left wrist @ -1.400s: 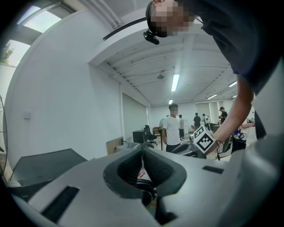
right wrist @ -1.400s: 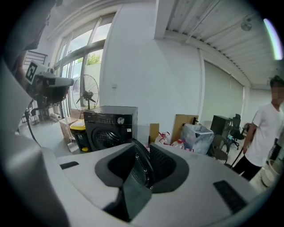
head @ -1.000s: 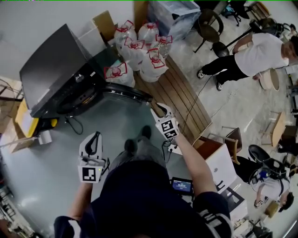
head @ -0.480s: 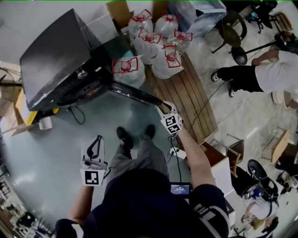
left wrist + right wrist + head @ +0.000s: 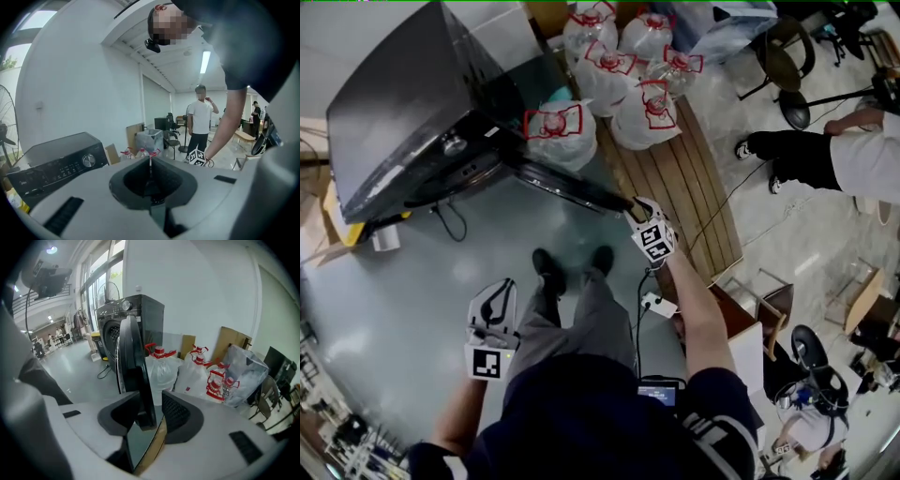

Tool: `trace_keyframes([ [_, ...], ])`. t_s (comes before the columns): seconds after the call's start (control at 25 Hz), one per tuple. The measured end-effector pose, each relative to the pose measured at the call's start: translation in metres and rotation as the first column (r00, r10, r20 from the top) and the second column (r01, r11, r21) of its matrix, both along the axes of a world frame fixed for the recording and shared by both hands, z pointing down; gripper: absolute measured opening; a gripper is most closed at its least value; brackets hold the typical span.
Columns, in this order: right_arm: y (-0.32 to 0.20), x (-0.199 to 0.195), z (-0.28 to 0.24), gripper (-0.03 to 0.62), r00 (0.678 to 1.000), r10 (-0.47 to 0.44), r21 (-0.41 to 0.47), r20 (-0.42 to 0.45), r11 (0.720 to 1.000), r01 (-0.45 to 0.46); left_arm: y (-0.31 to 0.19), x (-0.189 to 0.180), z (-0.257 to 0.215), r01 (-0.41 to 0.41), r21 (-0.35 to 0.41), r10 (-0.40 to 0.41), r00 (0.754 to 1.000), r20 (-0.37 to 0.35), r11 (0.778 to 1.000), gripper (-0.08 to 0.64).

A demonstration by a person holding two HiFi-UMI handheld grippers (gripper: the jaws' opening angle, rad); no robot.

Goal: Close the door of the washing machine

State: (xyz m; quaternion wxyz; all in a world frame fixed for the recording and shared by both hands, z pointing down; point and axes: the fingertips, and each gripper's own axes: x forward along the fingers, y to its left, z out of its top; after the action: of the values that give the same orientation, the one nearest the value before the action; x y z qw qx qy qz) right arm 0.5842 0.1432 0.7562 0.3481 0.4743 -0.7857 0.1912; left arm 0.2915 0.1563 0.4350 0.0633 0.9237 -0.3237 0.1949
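Note:
The dark grey washing machine (image 5: 394, 112) stands at the upper left, and its round door (image 5: 567, 187) swings out to the right. My right gripper (image 5: 636, 204) is at the door's free edge. In the right gripper view the door's black rim (image 5: 133, 366) stands upright between the jaws of that gripper (image 5: 150, 416). The jaws have just been opening, and a slim gap shows beside the right pad (image 5: 176, 413). My left gripper (image 5: 498, 291) hangs over the grey floor beside the person's left leg, away from the machine. It is shut with nothing in it.
Several bagged water bottles (image 5: 619, 66) stand on a wooden pallet (image 5: 675, 178) just behind the door. A power strip (image 5: 659, 305) and cable lie by my right arm. A white box (image 5: 750, 347) is at the right. A bystander (image 5: 825, 155) stands further right.
Both grippers have sunk lower. The right one stays at the door's free edge, and the door stands about as far out as before. My view has shifted toward the machine.

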Motion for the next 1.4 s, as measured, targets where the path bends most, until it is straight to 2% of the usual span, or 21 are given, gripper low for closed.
trace_keyframes([
  [0.16,-0.005,0.002,0.017,0.149,0.997,-0.077,-0.02,-0.008,0.997,0.077,0.002,-0.004,0.006,0.017,-0.007,-0.017,1.0,0.018,1.0,0.032],
  [0.36,-0.01,-0.013,0.022,0.117,0.989,-0.149,-0.007,0.022,0.989,0.149,0.001,-0.007,0.018,0.022,-0.015,-0.022,0.999,0.029,1.0,0.032],
  [0.76,-0.006,-0.022,0.026,0.1,0.971,-0.239,0.015,0.01,0.971,0.239,-0.003,0.001,0.038,0.005,-0.028,-0.004,1.0,0.024,1.0,0.032],
  [1.04,0.02,-0.055,0.03,0.095,0.957,-0.289,-0.035,-0.003,0.957,0.288,0.005,-0.014,0.044,0.052,-0.027,-0.051,0.998,0.028,0.998,0.032],
  [1.2,0.039,-0.083,0.032,0.1,0.964,-0.267,-0.067,0.011,0.961,0.267,0.007,-0.029,0.044,0.103,-0.017,-0.103,0.995,0.008,0.995,0.032],
  [1.4,0.056,-0.108,0.034,0.098,0.982,-0.191,-0.05,0.001,0.98,0.191,0.017,-0.058,0.054,0.186,-0.02,-0.186,0.982,0.015,0.982,0.032],
])
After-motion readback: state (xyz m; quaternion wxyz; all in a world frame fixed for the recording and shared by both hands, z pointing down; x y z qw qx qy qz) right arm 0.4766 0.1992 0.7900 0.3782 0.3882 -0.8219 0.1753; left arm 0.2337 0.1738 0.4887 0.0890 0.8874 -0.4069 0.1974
